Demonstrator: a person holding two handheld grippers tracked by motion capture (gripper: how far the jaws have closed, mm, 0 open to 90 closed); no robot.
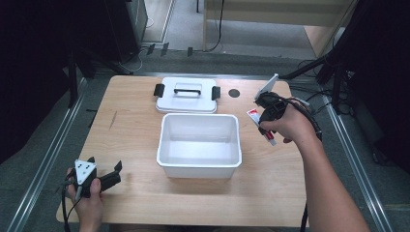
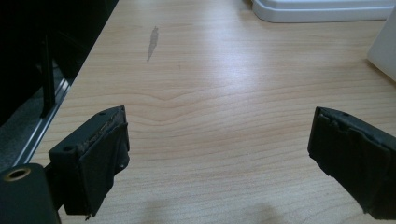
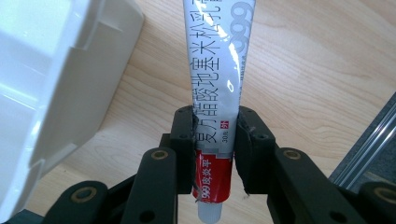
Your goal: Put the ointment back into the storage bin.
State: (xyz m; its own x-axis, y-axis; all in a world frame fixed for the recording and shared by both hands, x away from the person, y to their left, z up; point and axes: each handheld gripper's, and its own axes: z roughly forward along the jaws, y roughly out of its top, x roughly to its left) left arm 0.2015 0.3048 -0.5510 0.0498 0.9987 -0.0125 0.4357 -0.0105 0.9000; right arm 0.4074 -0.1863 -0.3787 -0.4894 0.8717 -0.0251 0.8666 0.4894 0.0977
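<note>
The ointment tube (image 3: 215,93), clamped by the right gripper (image 3: 215,140), is best lowered level into the box (image 1: 199,145), frame centre; the left gripper (image 2: 219,154) is held wide open, empty.

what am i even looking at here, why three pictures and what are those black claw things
A person sits at a wooden table, holding a hand-held gripper in each hand. The high view looks down from above; the other two pictures come from cameras riding on each gripper. The left hand-held gripper rests open near the table's front corner, holding nothing. The right hand-held gripper is clamped on a tube of ointment, white and red with printed characters. In the middle stands an empty white plastic box; its lid, with black clasps, lies behind it.
</note>
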